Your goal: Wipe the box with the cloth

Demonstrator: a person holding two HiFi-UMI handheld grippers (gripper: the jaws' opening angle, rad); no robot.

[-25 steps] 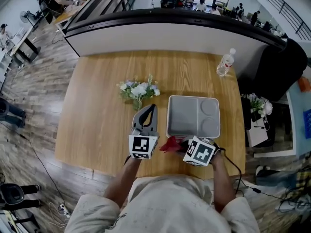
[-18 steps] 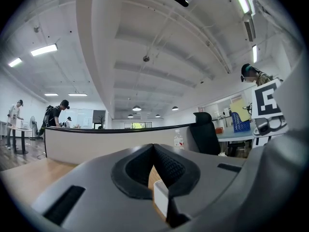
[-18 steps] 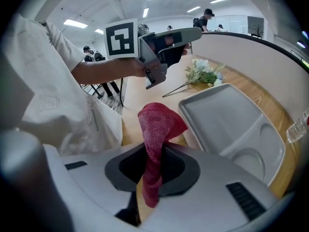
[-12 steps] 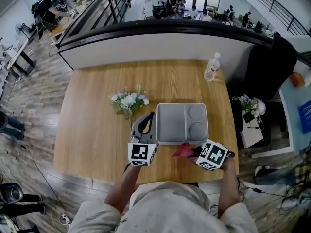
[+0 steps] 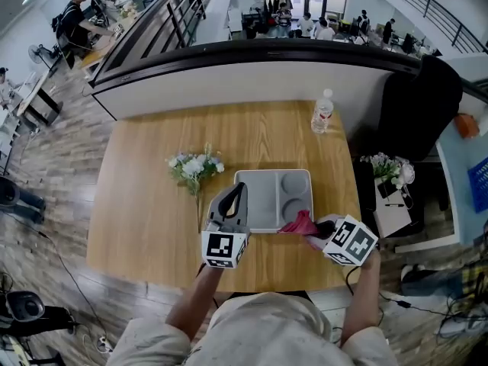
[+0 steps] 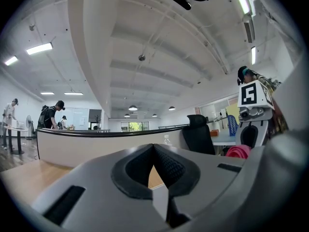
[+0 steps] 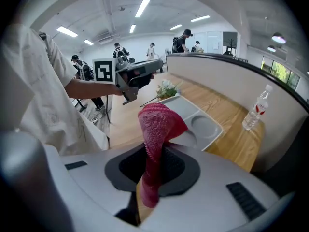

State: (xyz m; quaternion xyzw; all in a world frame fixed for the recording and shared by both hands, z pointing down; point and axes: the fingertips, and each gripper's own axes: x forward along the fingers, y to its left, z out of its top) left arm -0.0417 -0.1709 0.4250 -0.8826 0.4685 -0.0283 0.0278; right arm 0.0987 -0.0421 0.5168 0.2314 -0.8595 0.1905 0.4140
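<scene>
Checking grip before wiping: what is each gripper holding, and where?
The right gripper pinches the red cloth mid-length, a bunched end sticking out past its jaws. The left gripper is shut, holding nothing.

Your cloth (image 7: 157, 122) is a coarse red knit; the box (image 5: 263, 193) looks matt grey plastic; the table (image 5: 152, 200) under the box is smooth, grained wood.

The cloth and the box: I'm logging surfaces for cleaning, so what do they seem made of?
The cloth looks like knitted textile, matte: fine looped texture, limp fold. The box looks like moulded grey plastic, smooth, matte: rounded compartments, soft edges; painted metal is possible.
</scene>
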